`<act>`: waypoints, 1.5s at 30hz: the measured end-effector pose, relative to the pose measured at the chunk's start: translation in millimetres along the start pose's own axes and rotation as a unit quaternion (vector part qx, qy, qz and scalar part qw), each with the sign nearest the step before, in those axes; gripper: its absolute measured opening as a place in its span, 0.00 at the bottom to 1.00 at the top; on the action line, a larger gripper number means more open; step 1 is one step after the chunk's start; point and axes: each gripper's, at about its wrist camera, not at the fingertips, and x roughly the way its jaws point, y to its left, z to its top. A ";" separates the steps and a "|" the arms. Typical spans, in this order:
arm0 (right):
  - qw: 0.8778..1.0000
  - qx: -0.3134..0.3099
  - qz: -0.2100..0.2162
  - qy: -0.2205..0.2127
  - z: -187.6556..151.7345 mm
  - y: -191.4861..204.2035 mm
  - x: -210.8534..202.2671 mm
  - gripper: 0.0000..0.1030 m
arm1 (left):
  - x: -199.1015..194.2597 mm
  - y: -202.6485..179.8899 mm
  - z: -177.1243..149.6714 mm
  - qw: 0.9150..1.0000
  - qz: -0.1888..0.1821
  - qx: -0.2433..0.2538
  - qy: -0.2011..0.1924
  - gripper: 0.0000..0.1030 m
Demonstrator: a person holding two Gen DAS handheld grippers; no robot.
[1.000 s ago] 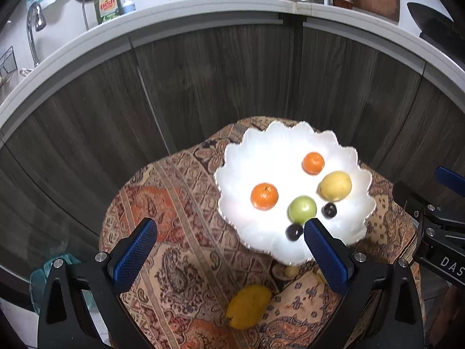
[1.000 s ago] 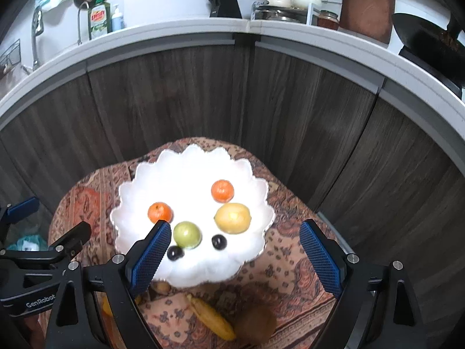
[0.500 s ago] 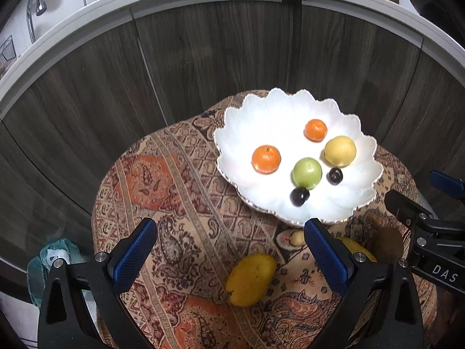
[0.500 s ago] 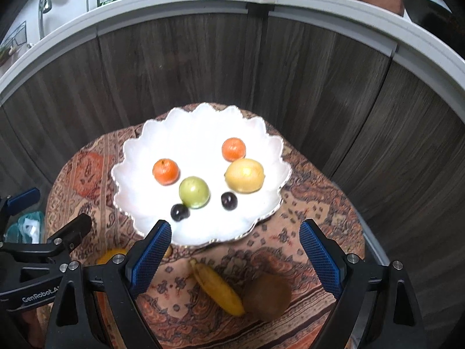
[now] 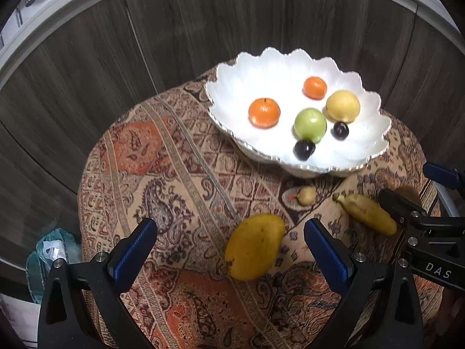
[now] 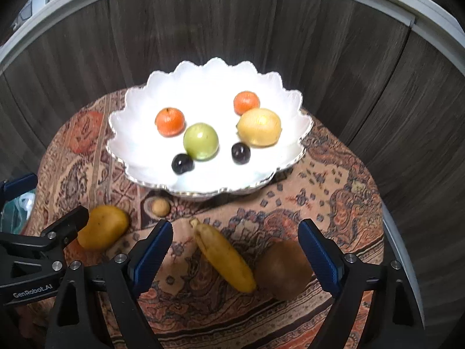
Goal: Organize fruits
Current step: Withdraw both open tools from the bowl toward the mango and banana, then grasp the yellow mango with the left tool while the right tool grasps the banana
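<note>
A white scalloped bowl (image 5: 226, 93) (image 6: 133, 145) on a patterned cloth holds two oranges (image 5: 264, 112), a green apple (image 5: 310, 125), a lemon (image 5: 343, 106) and two dark plums (image 5: 304, 149). In front of it lie a mango (image 5: 254, 246) (image 6: 103, 226), a small tan fruit (image 5: 306, 195) (image 6: 160, 206), a banana (image 5: 366, 213) (image 6: 223, 257) and a kiwi (image 6: 283, 269). My left gripper (image 5: 229, 250) is open, above the mango. My right gripper (image 6: 235, 250) is open, above the banana and kiwi.
The cloth covers a small round table (image 5: 130, 174) in front of dark wood cabinet doors (image 5: 189, 29) under a white countertop. A teal bag (image 5: 49, 250) lies on the floor at the left.
Both grippers have tilted down and moved closer to the table; the bowl moved up in view and the mango, banana and kiwi came into fuller view. Both stay open.
</note>
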 end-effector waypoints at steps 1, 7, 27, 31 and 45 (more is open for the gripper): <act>1.000 -0.001 0.000 0.001 -1.7 0.7 2.1 0.86 | 2.6 -0.5 -1.9 1.000 -0.004 0.003 0.006 1.00; 1.000 -0.022 0.003 0.020 -10.9 6.3 19.2 0.79 | 19.7 -4.9 -13.7 0.999 -0.013 0.020 0.040 1.00; 0.994 -0.060 0.015 0.085 -20.7 18.8 71.2 0.46 | 62.4 -0.8 -22.1 0.996 -0.028 0.007 0.079 0.95; 0.994 -0.065 0.015 0.082 -21.1 19.6 72.6 0.44 | 67.0 -2.9 -24.5 0.996 -0.042 0.007 0.080 0.91; 0.993 -0.075 0.018 0.087 -13.6 31.7 79.2 0.37 | 68.6 -11.5 -19.8 0.996 -0.045 0.022 0.076 0.49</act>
